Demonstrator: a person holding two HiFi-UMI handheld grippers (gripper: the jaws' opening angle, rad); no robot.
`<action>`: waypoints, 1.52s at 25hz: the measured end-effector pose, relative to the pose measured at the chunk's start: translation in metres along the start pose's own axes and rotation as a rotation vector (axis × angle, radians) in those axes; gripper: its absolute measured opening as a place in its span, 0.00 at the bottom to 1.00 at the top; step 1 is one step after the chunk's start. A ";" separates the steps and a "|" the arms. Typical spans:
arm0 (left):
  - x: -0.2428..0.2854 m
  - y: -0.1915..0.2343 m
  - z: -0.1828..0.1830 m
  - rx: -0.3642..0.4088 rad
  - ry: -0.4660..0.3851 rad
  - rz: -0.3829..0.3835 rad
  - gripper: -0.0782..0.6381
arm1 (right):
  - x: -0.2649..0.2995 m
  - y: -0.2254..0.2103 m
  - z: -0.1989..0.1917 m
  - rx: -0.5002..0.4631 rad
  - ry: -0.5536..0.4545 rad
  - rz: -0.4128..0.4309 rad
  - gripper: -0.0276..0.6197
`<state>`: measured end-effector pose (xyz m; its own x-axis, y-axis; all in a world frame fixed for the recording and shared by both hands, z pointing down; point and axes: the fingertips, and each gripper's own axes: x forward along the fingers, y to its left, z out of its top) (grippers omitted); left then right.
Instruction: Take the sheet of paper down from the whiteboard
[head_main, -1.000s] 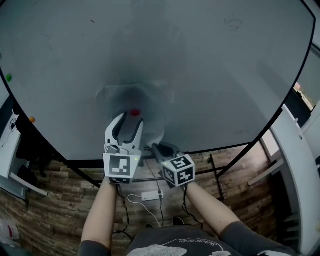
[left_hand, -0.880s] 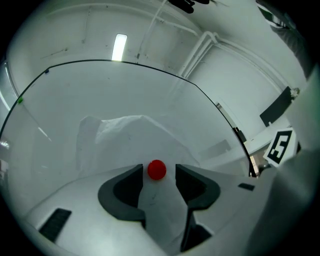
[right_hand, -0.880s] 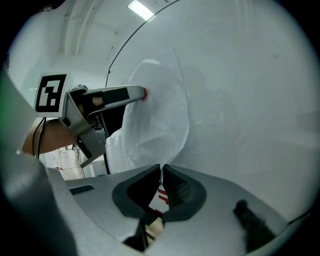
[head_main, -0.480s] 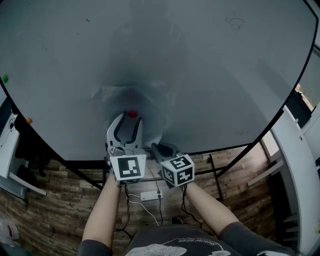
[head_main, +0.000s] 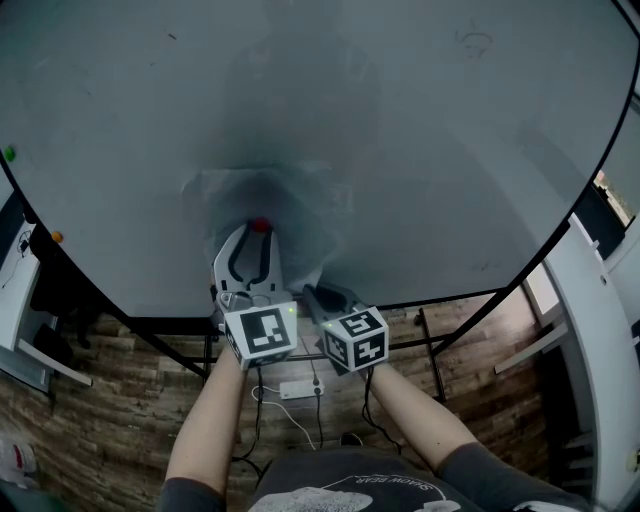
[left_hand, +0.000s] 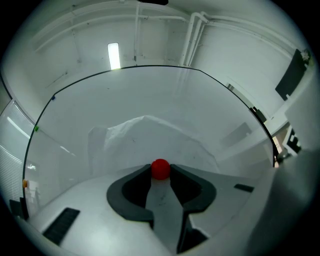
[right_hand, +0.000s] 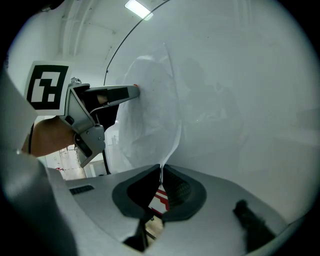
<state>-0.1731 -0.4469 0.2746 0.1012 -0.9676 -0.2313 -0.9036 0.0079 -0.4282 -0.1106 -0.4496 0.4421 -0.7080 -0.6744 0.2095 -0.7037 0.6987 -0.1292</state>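
Paper (head_main: 300, 200) is seen low on the whiteboard (head_main: 420, 120), wrinkled, pinned by a red magnet (left_hand: 160, 169) near its lower middle; the rest of the sheet is spread flat against the board above the magnet; left gripper (head_main: 257, 235) is pointed at the board, jaws just closed in, both tips pressed on the sides of the magnet; right gripper (right_hand: 161, 172) is held just beside the left, lower and to its right; its jaws are clamped on the paper's bottom edge; that edge is lifted off the board and curved out into the jaws; both grippers are held close together below the sheet.
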 end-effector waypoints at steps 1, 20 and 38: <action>0.000 0.001 -0.001 -0.007 0.003 -0.006 0.28 | 0.000 0.000 0.000 0.000 0.001 0.000 0.09; -0.008 0.000 0.004 -0.053 -0.067 -0.045 0.28 | -0.003 -0.005 -0.003 -0.007 0.012 -0.024 0.08; -0.066 0.017 -0.072 -0.245 0.065 -0.073 0.28 | -0.021 0.022 -0.029 0.033 0.042 -0.100 0.08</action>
<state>-0.2248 -0.4008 0.3452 0.1496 -0.9777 -0.1476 -0.9696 -0.1158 -0.2156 -0.1095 -0.4134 0.4626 -0.6315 -0.7293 0.2634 -0.7728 0.6196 -0.1373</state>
